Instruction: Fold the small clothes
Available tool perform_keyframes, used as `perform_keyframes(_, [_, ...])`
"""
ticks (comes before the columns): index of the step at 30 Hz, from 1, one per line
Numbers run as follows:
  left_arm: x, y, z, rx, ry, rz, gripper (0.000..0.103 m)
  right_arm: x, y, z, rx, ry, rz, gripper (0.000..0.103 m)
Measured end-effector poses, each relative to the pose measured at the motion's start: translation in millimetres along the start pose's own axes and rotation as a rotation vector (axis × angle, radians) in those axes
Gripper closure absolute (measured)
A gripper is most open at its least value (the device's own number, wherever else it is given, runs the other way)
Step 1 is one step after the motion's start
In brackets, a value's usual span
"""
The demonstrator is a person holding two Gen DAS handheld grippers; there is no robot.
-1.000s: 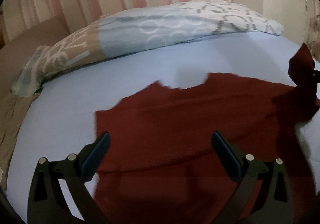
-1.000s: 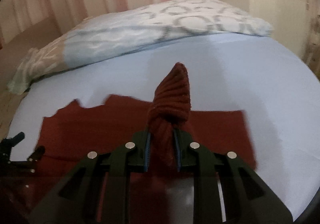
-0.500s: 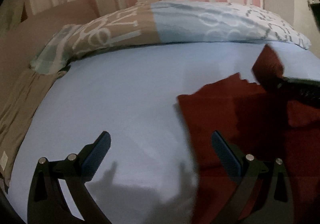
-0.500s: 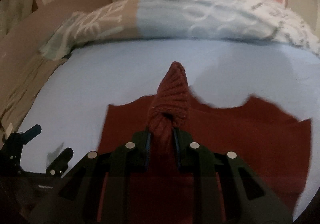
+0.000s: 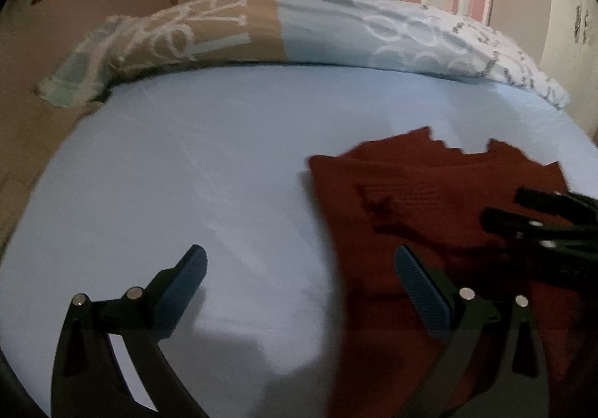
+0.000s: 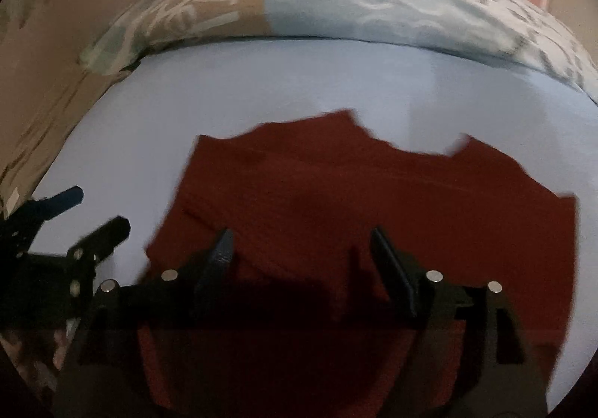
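Right wrist view: we record one dark red knitted garment (image 6: 373, 201) lying flat on the pale blue bedsheet (image 6: 261, 81), near side of the bed, patterned pillow (image 6: 336, 3) along the far edge. Our right gripper (image 6: 301, 249) has just been opening; its jaws stand wide above the garment, nothing between the pads. Our left gripper (image 5: 299, 268) is spread wide too, empty, straddling the garment's left edge over the sheet.

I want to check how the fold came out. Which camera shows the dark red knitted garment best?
The right wrist view: the dark red knitted garment lies near centre on the light blue sheet, its far and left edges visible. In the left wrist view the garment sits at the right, partly hidden behind gripper fingers.
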State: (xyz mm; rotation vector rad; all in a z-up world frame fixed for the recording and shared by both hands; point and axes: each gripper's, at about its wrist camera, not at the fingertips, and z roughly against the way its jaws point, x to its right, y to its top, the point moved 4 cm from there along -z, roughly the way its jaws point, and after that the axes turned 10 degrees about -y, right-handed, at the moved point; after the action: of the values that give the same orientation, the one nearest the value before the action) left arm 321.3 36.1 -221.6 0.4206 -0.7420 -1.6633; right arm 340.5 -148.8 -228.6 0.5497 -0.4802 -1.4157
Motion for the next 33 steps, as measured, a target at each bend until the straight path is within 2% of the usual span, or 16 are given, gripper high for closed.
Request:
perform_keyframes(4, [27, 3, -14, -0.006, -0.076, 0.017, 0.002, 56, -20, 22, 0.016, -0.051, -0.074, 0.023])
perform_keyframes(9, [55, 17, -43, -0.028, -0.129, 0.051, 0.002, 102, -36, 30, 0.011, -0.112, -0.103, 0.023])
perform_keyframes(12, [66, 23, -58, -0.045, -0.111, 0.032, 0.005, 117, -40, 31, 0.012, -0.117, -0.126, 0.023])
perform_keyframes(15, [74, 22, -72, -0.087, -0.087, -0.011, 0.038, 128, -43, 32, 0.017, -0.125, -0.138, 0.023])
perform_keyframes(17, [76, 18, -81, -0.115, -0.063, -0.03, 0.039, 132, -46, 29, 0.012, -0.124, -0.148, 0.023])
perform_keyframes(18, [77, 15, -83, -0.116, -0.054, -0.035, 0.045, 134, -47, 29, 0.011, -0.122, -0.153, 0.023])
perform_keyframes(19, [76, 14, -84, -0.112, -0.04, -0.042, 0.06, 136, -48, 28, 0.01, -0.125, -0.155, 0.023])
perform_keyframes(20, [75, 14, -82, -0.099, -0.021, -0.051, 0.067, 136, -49, 28, 0.009, -0.129, -0.155, 0.023])
perform_keyframes(21, [73, 15, -79, -0.084, -0.013, -0.057, 0.087, 136, -50, 27, 0.009, -0.134, -0.152, 0.023])
perform_keyframes(24, [74, 16, -72, -0.067, -0.041, -0.072, 0.089, 138, -51, 27, 0.008, -0.139, -0.148, 0.023])
perform_keyframes(29, [70, 11, -41, 0.002, -0.033, -0.103, 0.09, 139, -49, 31, 0.017, -0.143, -0.147, 0.023])
perform_keyframes(33, [60, -3, -37, -0.024, -0.02, -0.097, 0.09, 139, -50, 29, 0.01, -0.16, -0.13, 0.023])
